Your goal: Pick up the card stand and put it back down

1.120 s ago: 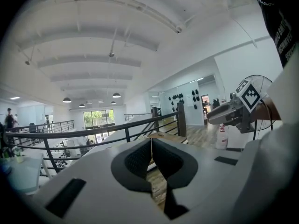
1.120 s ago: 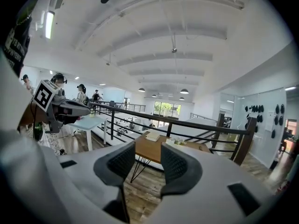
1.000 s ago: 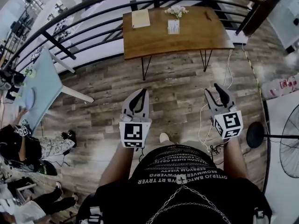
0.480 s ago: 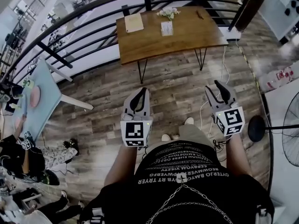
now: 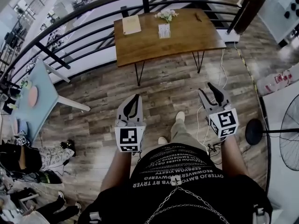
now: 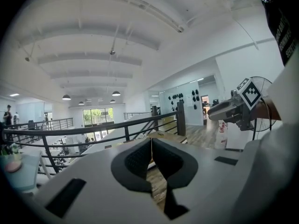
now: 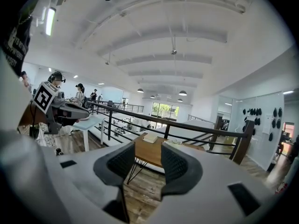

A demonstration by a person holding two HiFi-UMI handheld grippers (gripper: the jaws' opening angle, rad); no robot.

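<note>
The card stand (image 5: 164, 31), a small white upright card, sits on the wooden table (image 5: 187, 36) far ahead in the head view, next to a small bunch of flowers (image 5: 167, 15). Both grippers hang in the air over the plank floor, well short of the table. My left gripper (image 5: 136, 98) has its jaws together with nothing in them; its pads (image 6: 140, 160) meet at the tips. My right gripper (image 5: 209, 88) is open and empty, and the table (image 7: 145, 154) shows through the gap between its pads (image 7: 122, 161).
A tan notebook (image 5: 131, 24) and a small dark object (image 5: 199, 17) also lie on the table. A black curved railing (image 5: 84, 13) runs behind it. A light blue table (image 5: 35, 97) stands left, a floor fan (image 5: 286, 139) right, and cables (image 5: 202, 125) trail on the floor.
The table has drifted left and slightly down in the head view. Both grippers sit a little lower in the frame. A foot now shows stepping forward between them.
</note>
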